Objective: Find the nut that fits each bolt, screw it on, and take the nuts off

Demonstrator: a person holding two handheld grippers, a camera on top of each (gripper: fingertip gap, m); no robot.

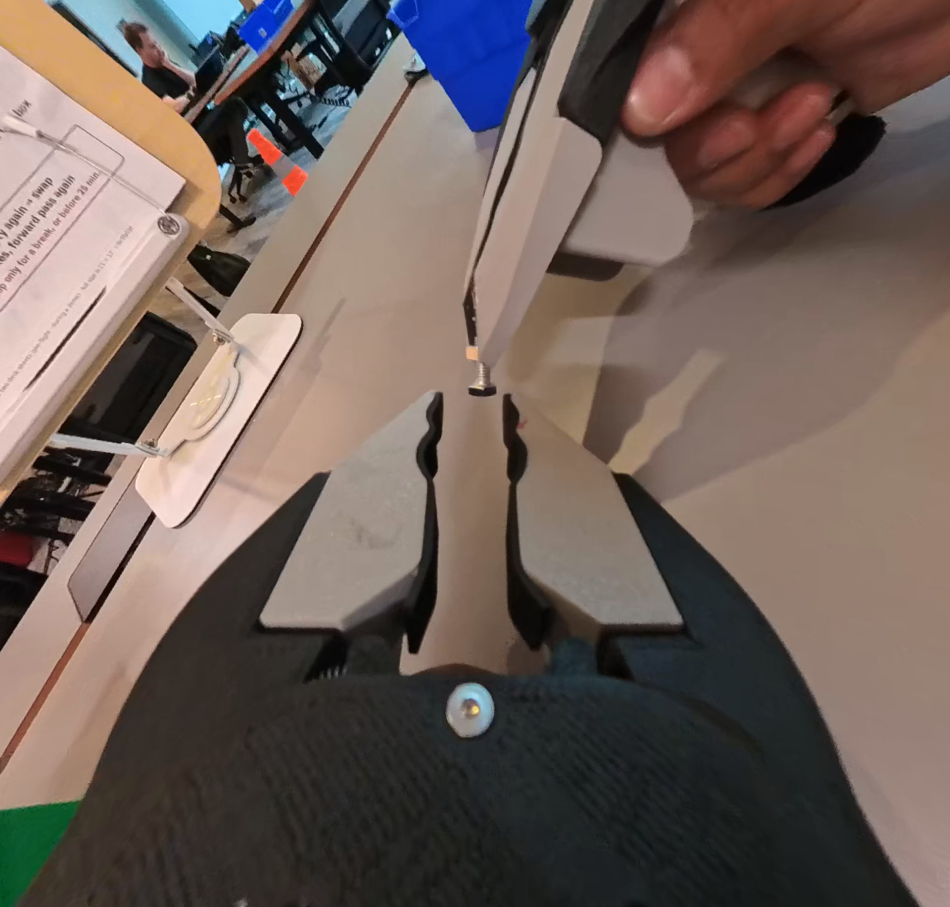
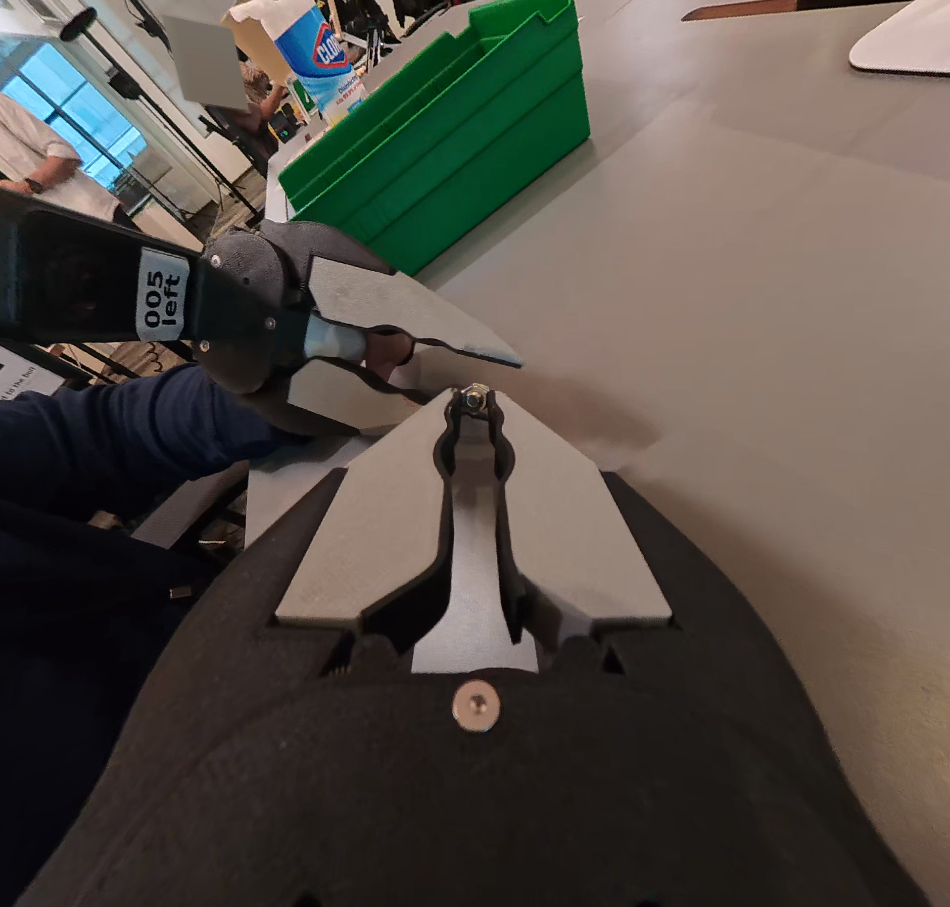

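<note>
My right gripper (image 2: 475, 405) is shut on a small silver nut (image 2: 475, 398) at its very tips. In the left wrist view the right gripper (image 1: 475, 355) comes down from the upper right, held by a hand (image 1: 771, 85). The nut (image 1: 472, 353) sits in its tips, and a short bolt (image 1: 480, 381) hangs from the nut with its dark head pointing down, just above the table. My left gripper (image 1: 472, 404) is open and empty, with its tips just short of the bolt head. In the right wrist view its fingers (image 2: 411, 311) spread on either side of the bolt.
The grey table (image 1: 771, 522) spreads to the right. A green bin (image 2: 462, 137) stands behind the left gripper and a blue bin (image 1: 462, 49) at the far end. A sign stand with a white base (image 1: 221, 409) and a paper sheet (image 1: 67, 224) stands at the left edge. People are in the background. Both grippers' tips are close together, under 4 cm apart.
</note>
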